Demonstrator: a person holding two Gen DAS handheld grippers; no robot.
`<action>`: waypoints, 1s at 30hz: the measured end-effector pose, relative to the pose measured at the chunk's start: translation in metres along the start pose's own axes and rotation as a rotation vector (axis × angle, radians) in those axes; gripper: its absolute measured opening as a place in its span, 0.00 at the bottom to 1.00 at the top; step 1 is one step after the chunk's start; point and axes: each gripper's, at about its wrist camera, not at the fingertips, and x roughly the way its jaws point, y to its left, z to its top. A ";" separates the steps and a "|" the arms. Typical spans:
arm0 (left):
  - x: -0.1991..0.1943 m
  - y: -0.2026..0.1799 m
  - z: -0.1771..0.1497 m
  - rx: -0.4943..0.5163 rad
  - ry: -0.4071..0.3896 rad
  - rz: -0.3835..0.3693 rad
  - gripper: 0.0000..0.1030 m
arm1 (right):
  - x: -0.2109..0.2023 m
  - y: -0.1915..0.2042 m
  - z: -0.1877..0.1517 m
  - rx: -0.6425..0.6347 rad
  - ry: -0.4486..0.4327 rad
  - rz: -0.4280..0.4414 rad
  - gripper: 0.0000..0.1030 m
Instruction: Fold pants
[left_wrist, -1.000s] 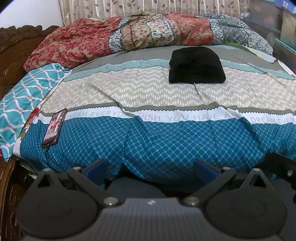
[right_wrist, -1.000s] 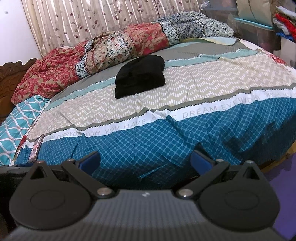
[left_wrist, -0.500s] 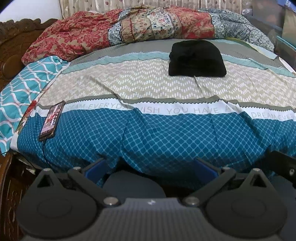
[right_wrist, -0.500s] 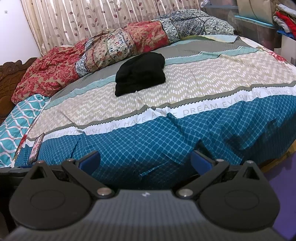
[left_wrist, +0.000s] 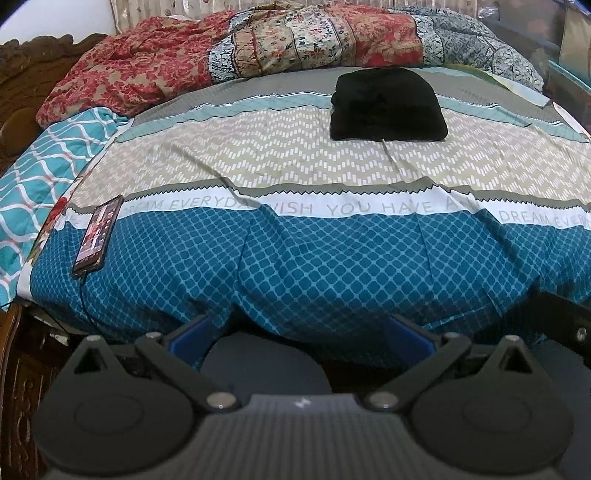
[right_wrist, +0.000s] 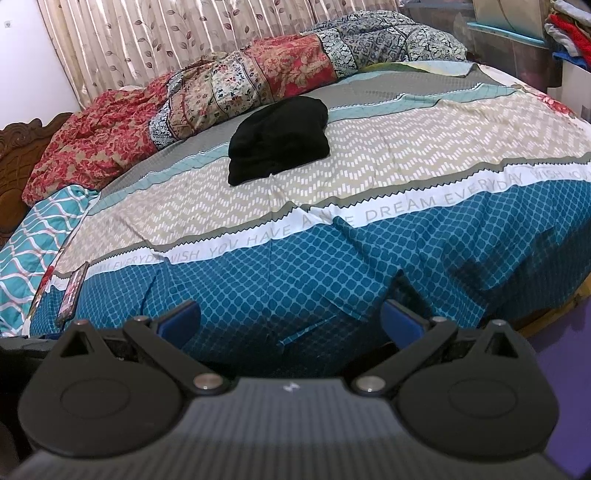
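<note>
Both hand-held grippers, left hand-held gripper (left_wrist: 299, 332) and right hand-held gripper (right_wrist: 291, 319), hang spread wide and empty at the patterned bed (left_wrist: 332, 266) edge, well apart from the compact folded black fabric pants (left_wrist: 386, 107) mid-bed, suggesting folding is finished.

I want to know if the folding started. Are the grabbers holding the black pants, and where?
Nothing is held. The left gripper and right gripper are both open at the bed's near edge, while the black pants lie apart, farther up the bedspread.

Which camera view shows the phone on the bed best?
The left wrist view: the phone faces the camera, its screen and cable visible. In the right wrist view the phone lies at the left edge, seen as a thin sliver.
</note>
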 end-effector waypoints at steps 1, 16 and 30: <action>0.000 0.000 0.000 0.002 0.000 0.000 1.00 | 0.000 0.000 0.000 0.000 0.000 0.000 1.00; -0.005 0.002 0.011 0.004 -0.027 0.013 1.00 | -0.008 0.001 0.005 -0.031 -0.063 -0.014 1.00; -0.068 -0.003 0.081 -0.005 -0.271 -0.019 1.00 | -0.060 0.001 0.086 -0.101 -0.292 0.019 1.00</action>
